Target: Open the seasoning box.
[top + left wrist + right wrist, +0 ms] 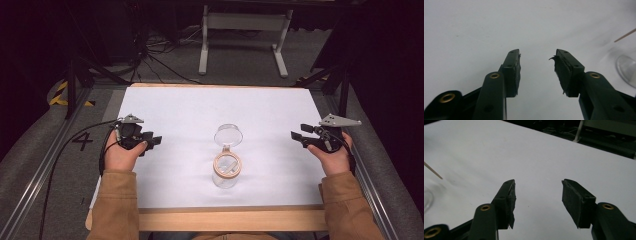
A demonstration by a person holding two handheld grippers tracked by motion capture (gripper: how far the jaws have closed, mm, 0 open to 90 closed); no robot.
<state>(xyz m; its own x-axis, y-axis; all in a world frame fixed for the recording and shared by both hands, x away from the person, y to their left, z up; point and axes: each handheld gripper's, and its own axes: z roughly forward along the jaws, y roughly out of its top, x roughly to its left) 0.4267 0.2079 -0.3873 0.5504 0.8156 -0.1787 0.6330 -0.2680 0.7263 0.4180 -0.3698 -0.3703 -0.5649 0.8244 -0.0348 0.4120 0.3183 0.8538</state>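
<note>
Flanking the central glass jar [226,167] at nine and three o'clock, the left claw [151,141] and right claw [299,136] were held apart, empty, over the worktop [165,107], seemingly readied.

The white table top [190,110] lies bare on both flanks and across the far half. One obstacle stands in the middle near the front edge: a clear glass jar [226,170] with its hinged lid [228,135] swung open behind it. The left gripper [151,141] and right gripper [297,136] sit well apart from it, jaws parted over bare surface.
</note>
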